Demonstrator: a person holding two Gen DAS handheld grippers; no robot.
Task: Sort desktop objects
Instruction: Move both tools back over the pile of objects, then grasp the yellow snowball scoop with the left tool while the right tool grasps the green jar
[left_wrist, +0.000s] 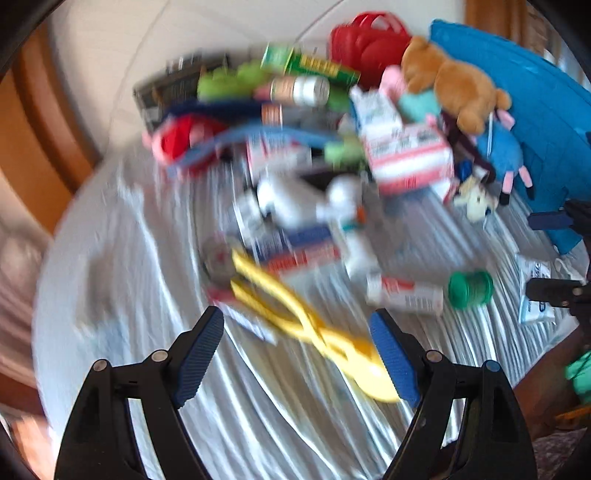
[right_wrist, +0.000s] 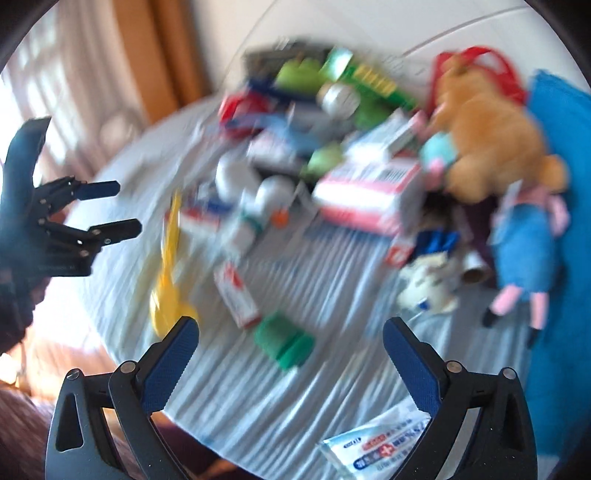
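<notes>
Both of your grippers hang released above the round table (left_wrist: 110, 258) with its white, rippled cloth, holding nothing: the left gripper (left_wrist: 297, 354) has its blue pads spread wide, and the yellow tongs (left_wrist: 295, 314) lie on the cloth just ahead of it, one handle loop close to the inner face of its right-hand pad. Your right gripper (right_wrist: 290, 354) is just as wide, with the green-capped bottle (right_wrist: 284, 345) lying on its side between and slightly beyond its fingertips. The heap to sort sits toward the far side: a red-and-white box (right_wrist: 365, 195), a brown teddy bear (left_wrist: 454, 88) resting against the blue basket (left_wrist: 535, 103), and a blue plush (right_wrist: 524, 240) beside it. A flat wipes packet (right_wrist: 376, 443) lies near the table edge. Both views are smeared, so smaller items in the heap are probably medicine boxes and bottles.
</notes>
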